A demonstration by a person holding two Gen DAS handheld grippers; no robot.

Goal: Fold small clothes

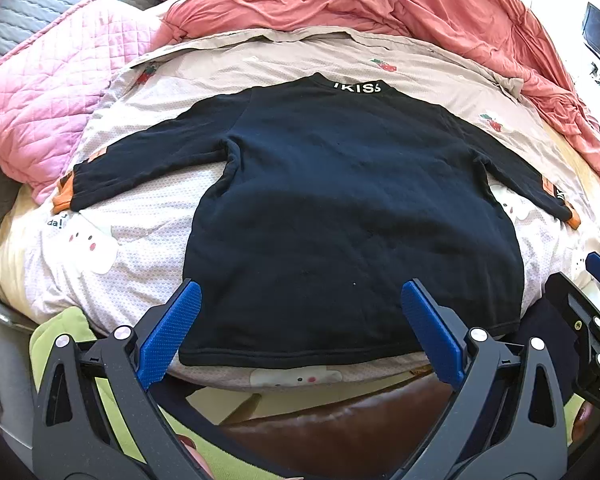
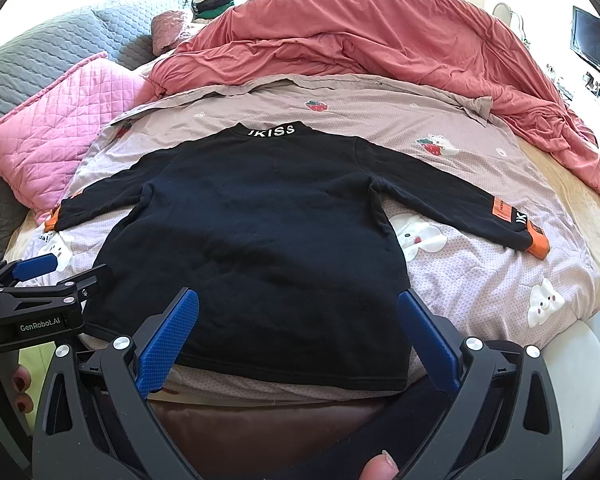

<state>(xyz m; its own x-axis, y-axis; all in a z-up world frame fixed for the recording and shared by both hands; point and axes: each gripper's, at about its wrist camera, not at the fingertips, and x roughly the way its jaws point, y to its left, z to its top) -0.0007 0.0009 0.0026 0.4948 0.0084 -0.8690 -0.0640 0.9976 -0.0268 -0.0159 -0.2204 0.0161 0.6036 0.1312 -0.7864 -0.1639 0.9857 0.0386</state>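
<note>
The black top (image 1: pixel 340 208) hid much of our printed sheet (image 2: pixel 480 280); coral duvet (image 2: pixel 380 40) behind. We held left gripper (image 1: pixel 300 328) and right gripper (image 2: pixel 298 332) spread, empty.

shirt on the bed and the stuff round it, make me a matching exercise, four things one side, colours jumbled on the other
Things:
1. shirt
2. cuff
3. pillow
4. duvet

Colours:
A. coral red
B. pink
C. black
D. orange

Pairs: 1-C, 2-D, 3-B, 4-A
</note>
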